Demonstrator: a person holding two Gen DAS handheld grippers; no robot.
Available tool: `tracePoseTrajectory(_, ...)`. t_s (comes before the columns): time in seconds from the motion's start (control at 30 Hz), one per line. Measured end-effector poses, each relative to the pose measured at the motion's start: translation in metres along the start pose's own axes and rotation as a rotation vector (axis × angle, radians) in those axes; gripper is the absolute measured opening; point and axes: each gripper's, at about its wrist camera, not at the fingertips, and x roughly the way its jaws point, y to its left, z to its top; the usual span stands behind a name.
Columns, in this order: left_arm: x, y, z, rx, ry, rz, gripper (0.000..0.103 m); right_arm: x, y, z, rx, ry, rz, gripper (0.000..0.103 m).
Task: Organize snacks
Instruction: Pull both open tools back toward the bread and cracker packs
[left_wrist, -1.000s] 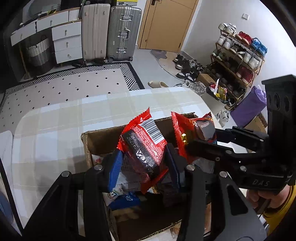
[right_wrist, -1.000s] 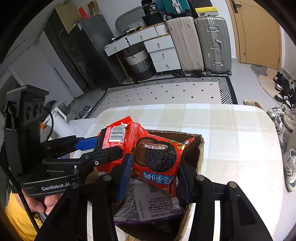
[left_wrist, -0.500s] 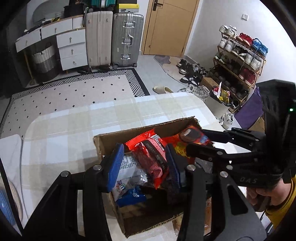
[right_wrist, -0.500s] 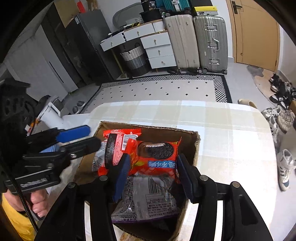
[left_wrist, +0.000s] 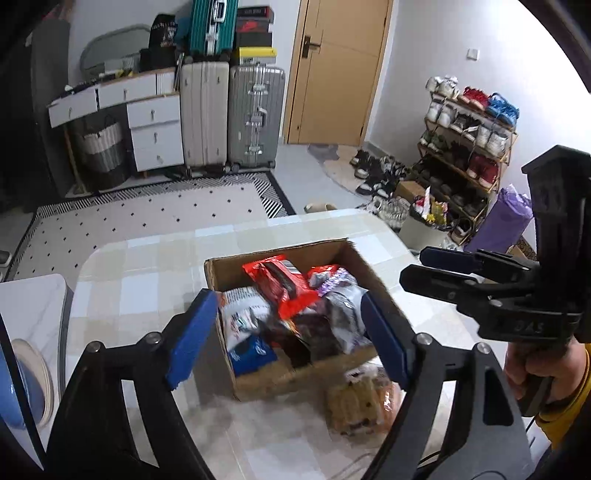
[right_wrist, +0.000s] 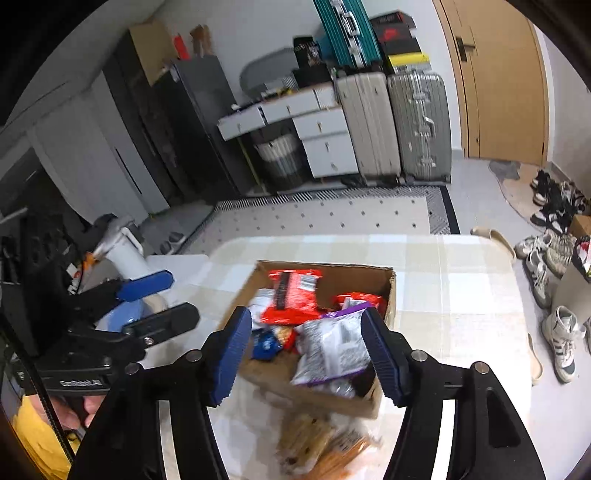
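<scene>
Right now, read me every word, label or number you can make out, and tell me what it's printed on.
"GenRobot.AI", faintly: side of the left gripper.
Mirrored letters on the right gripper: unreadable.
Packets in the brown cardboard box, red packet's barcode: too blurred.

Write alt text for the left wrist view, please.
The left gripper, jaws open and empty, hangs above a cardboard box of snack packets on a checked table. A snack bag lies outside the box; the right gripper is alongside.

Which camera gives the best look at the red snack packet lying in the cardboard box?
The right wrist view: the red snack packet lies flat with its barcode showing. The left wrist view shows it at a steeper angle in the cardboard box.
</scene>
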Motion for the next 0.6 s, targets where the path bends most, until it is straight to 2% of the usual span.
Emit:
tracePoseTrajectory(0.1, -0.031, -0.01, -0.012, 0.004, -0.024, 0.002, 0.078, -0.031, 0.016, -0.015, -0.029, -0.056, 0.007, 0.068)
tracePoseTrajectory(0.3, -0.113, -0.032, -0.049, 0.01, -0.152, 0.044, 0.085, -0.096, 0.051, -0.063, -0.053, -0.163, 0.046, 0.083)
tracePoseTrajectory(0.43, -0.167, -0.046, -0.078, 0.007, -0.237, 0.063, 0.103, -0.133, 0.072, -0.1, -0.096, -0.258, 0.02, 0.09)
tracePoseTrajectory(0.53, -0.197, -0.053, -0.099, 0.01, -0.278, 0.08, 0.103, -0.149, 0.08, -0.121, -0.077, -0.283, -0.005, 0.093)
tracePoseTrajectory(0.6, -0.212, -0.056, -0.112, 0.0, -0.287, 0.084, 0.103, -0.158, 0.08, -0.131, -0.041, -0.303, 0.008, 0.098)
